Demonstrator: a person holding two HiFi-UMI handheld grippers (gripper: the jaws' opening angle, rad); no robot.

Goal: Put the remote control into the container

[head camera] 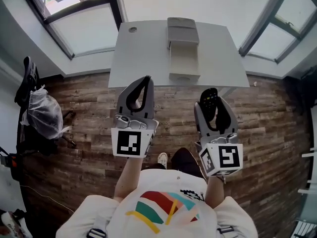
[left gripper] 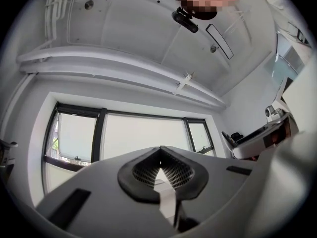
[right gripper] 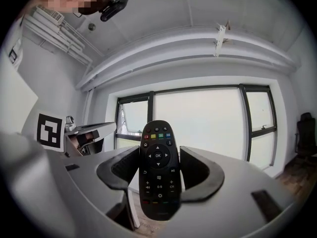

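Observation:
In the head view a black remote control (head camera: 208, 99) stands upright between the jaws of my right gripper (head camera: 212, 103), over the wooden floor just short of the white table (head camera: 143, 58). The right gripper view shows the remote control (right gripper: 158, 167) button side up, with the right gripper (right gripper: 158, 152) shut on its sides. A grey container (head camera: 184, 77) with its lid swung back sits mid-table, ahead and left of the remote. My left gripper (head camera: 145, 79) hovers at the table's near edge. Its jaws meet at the tips in the left gripper view (left gripper: 160, 152), with nothing held.
A black chair draped with a clear plastic bag (head camera: 42, 113) stands on the floor at the left. Windows run behind and beside the table. A round cable hole (head camera: 132, 29) marks the table's far left corner. The person's shoes (head camera: 162, 158) show below the grippers.

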